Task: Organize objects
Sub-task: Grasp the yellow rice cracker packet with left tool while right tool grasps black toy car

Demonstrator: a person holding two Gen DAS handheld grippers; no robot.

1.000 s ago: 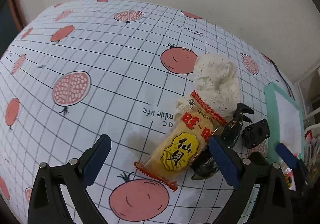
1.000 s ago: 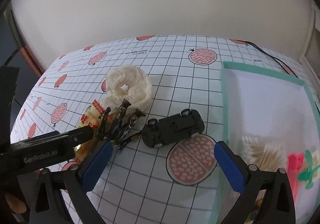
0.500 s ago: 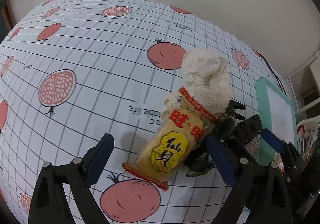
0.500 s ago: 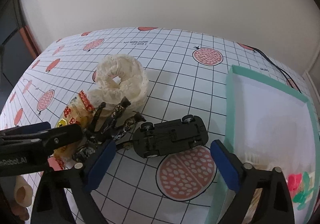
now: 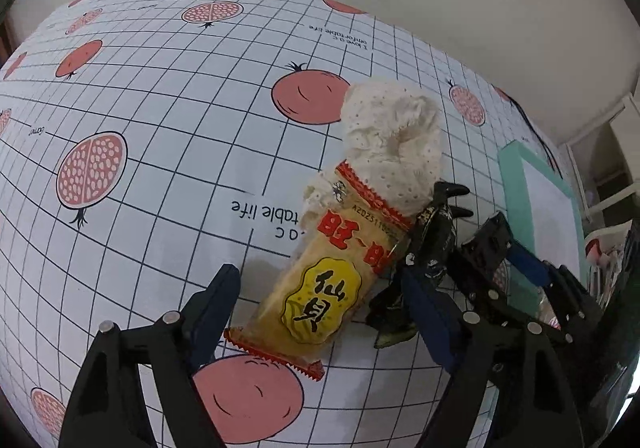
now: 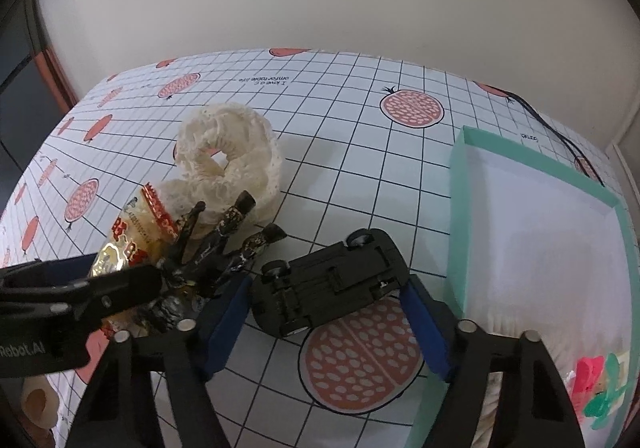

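A yellow snack packet [image 5: 320, 284] with red ends lies on the pomegranate-print tablecloth, its far end resting on a white lace scrunchie [image 5: 392, 144]. My left gripper [image 5: 320, 308] is open, its blue pads on either side of the packet's near end. A black hair claw [image 5: 432, 244] lies just right of the packet. In the right wrist view an upside-down black toy car [image 6: 332, 280] sits between the open right gripper's [image 6: 326, 324] pads. The hair claw [image 6: 216, 248], scrunchie [image 6: 228, 152] and packet [image 6: 132, 236] lie to its left.
A teal-rimmed box [image 6: 460, 208] stands at the right, with pink and green items [image 6: 596, 380] in its near corner. A dark cable [image 6: 552, 128] runs behind it. The left gripper's arm [image 6: 80, 296] crosses the right wrist view. A wall bounds the table's far side.
Both grippers have moved forward and down. The left pads now flank the snack packet's near end; the right pads now flank the toy car. Nothing on the table has shifted.
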